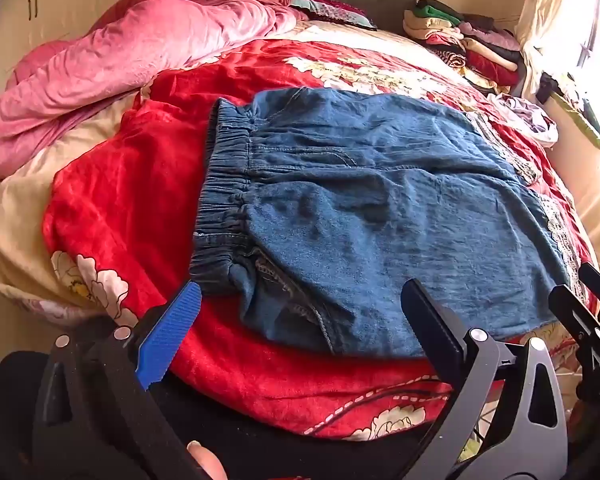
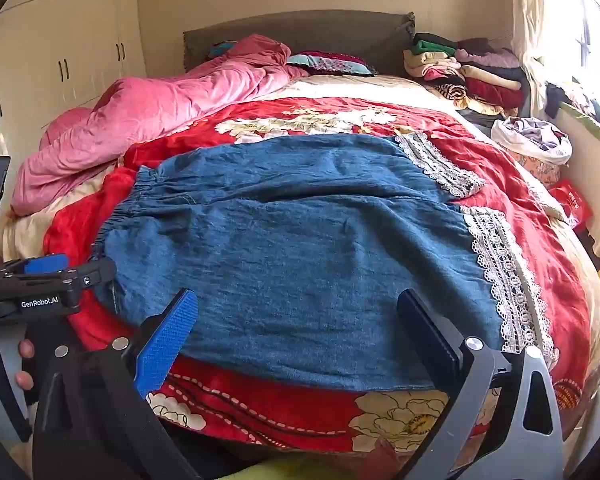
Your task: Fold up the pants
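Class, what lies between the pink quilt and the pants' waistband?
In both views, the red floral blanket and a cream strip fill the stretch from pink quilt to pants.

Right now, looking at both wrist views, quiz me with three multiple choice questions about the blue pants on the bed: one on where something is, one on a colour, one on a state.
1. Where does the blue denim pants' elastic waistband lie?
A. at the left end
B. at the right end
C. under the pillow

2. What colour is the floral blanket under the pants?
A. green
B. red
C. grey

3. How do the left gripper and right gripper stand?
A. both shut on denim
B. one shut on lace
C. both open, holding nothing

Answers:
1 A: the gathered band sits at the left end in both views, with the lace-trimmed cuffs at the right.
2 B: red cloth with pale flowers surrounds the denim.
3 C: each gripper's fingers stand wide apart with no cloth pinched.
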Demonstrator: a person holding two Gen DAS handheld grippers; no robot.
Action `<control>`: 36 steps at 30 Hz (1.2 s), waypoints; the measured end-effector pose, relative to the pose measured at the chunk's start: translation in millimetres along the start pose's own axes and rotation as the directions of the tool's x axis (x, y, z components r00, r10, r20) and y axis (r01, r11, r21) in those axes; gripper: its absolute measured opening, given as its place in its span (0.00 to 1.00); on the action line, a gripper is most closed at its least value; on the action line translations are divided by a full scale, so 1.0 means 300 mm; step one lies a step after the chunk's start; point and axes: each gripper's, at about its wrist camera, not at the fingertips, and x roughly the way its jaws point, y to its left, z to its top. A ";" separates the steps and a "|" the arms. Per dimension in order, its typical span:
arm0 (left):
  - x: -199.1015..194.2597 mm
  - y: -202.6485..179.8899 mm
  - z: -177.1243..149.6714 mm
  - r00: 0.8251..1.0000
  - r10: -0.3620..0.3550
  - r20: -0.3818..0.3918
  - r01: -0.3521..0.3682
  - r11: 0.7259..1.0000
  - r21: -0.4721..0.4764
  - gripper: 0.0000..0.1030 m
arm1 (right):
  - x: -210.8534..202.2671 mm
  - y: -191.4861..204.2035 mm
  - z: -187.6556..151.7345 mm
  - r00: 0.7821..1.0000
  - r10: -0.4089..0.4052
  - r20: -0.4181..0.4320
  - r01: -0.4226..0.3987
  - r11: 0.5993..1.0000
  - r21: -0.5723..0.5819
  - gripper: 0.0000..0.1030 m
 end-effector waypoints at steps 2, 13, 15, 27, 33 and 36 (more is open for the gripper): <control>0.000 0.000 -0.001 1.000 0.002 -0.002 -0.002 1.000 -0.001 0.91 | 0.002 0.003 0.000 1.000 0.002 0.000 -0.002 1.000 -0.003 0.96; 0.005 -0.017 -0.003 1.000 -0.002 -0.002 0.002 1.000 0.002 0.91 | -0.003 0.009 0.002 1.000 -0.007 -0.001 0.007 1.000 -0.012 0.96; 0.005 -0.022 -0.004 1.000 -0.001 0.000 0.001 1.000 0.001 0.91 | -0.002 0.009 0.001 1.000 -0.006 -0.002 0.006 1.000 -0.016 0.96; -0.008 -0.009 0.006 1.000 -0.009 0.003 0.009 1.000 0.000 0.91 | -0.004 0.007 0.006 1.000 -0.007 -0.002 0.007 1.000 -0.013 0.96; -0.008 -0.009 0.006 1.000 -0.007 0.002 0.007 1.000 0.000 0.91 | -0.003 0.009 0.007 1.000 -0.009 -0.006 0.009 1.000 -0.013 0.96; -0.009 -0.009 0.007 1.000 -0.009 0.004 0.009 1.000 0.002 0.91 | -0.003 0.011 0.009 1.000 -0.010 -0.006 0.010 1.000 -0.015 0.96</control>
